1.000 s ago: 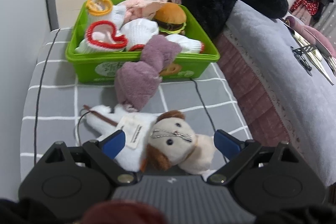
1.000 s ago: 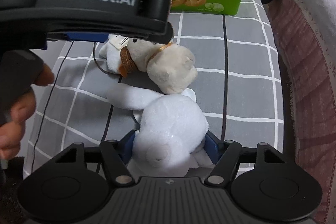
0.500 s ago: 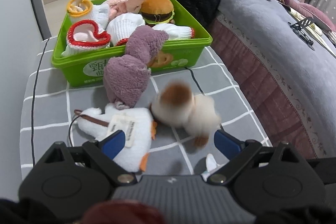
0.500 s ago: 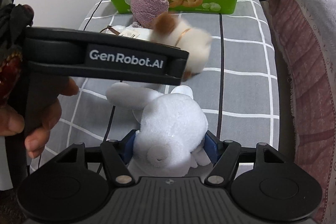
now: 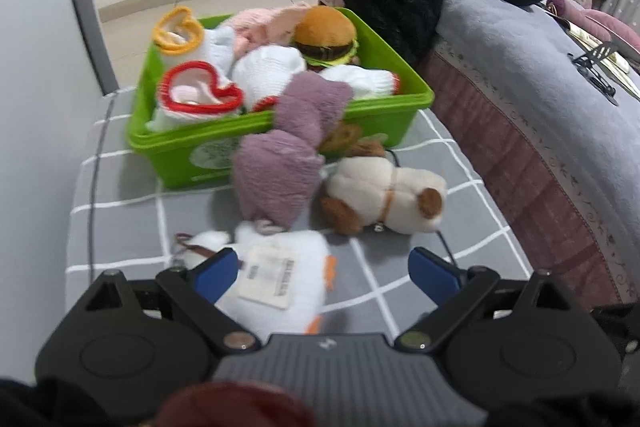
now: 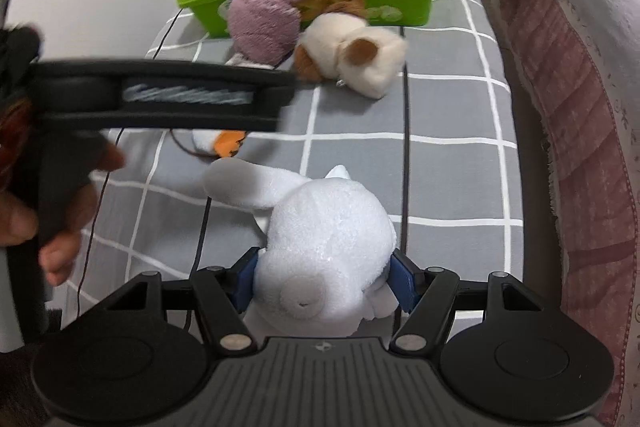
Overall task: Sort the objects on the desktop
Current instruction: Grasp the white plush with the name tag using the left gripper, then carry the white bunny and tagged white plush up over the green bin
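Soft toys lie on the grey checked cloth in front of the green plastic bin (image 5: 280,137), one of them already clamped.

The right gripper (image 6: 324,279) has its jaws pressed into both sides of the fluffy white plush rabbit (image 6: 328,239), which sits well in front of the bin. It looks light and squashy, so a grip across the thick body should hold better than one on a floppy ear. The left gripper (image 5: 324,269) has its jaws spread wide and holds nothing. The white plush duck with a paper tag (image 5: 280,275) lies between them, in front of the bin, equally soft; take its body, not the tag. The cream-and-brown plush dog (image 5: 384,193) lies just before the bin, touching the mauve fuzzy toy (image 5: 280,171) draped over the bin's front rim.
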The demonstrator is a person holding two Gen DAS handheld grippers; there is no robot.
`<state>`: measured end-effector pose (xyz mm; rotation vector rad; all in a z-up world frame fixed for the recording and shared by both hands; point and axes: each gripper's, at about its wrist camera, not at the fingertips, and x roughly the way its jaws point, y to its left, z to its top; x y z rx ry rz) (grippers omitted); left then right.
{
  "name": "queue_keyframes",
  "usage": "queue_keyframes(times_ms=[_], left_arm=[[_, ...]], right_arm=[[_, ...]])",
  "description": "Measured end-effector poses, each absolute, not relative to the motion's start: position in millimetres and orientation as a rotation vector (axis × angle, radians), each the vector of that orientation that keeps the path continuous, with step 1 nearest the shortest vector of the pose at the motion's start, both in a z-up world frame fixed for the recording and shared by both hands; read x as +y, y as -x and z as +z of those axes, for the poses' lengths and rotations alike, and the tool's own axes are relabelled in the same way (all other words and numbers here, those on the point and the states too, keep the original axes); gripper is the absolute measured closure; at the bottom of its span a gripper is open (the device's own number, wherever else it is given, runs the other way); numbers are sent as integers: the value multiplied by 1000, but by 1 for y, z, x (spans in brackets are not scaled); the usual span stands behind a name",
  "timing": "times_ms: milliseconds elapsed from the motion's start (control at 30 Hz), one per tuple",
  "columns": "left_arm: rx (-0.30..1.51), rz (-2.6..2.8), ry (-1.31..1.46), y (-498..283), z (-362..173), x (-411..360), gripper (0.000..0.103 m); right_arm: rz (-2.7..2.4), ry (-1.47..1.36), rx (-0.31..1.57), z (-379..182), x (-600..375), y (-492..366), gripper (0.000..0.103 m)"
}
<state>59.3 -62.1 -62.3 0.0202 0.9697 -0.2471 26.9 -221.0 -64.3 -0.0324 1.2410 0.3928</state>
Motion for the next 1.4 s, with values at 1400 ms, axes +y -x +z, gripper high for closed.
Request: queue_keyframes(times_ms=[1400], left_arm=[[1071,-172,-59,-65,-87,-41,35]], right_arm=[[375,-34,1209,-63,-237,-39,36]])
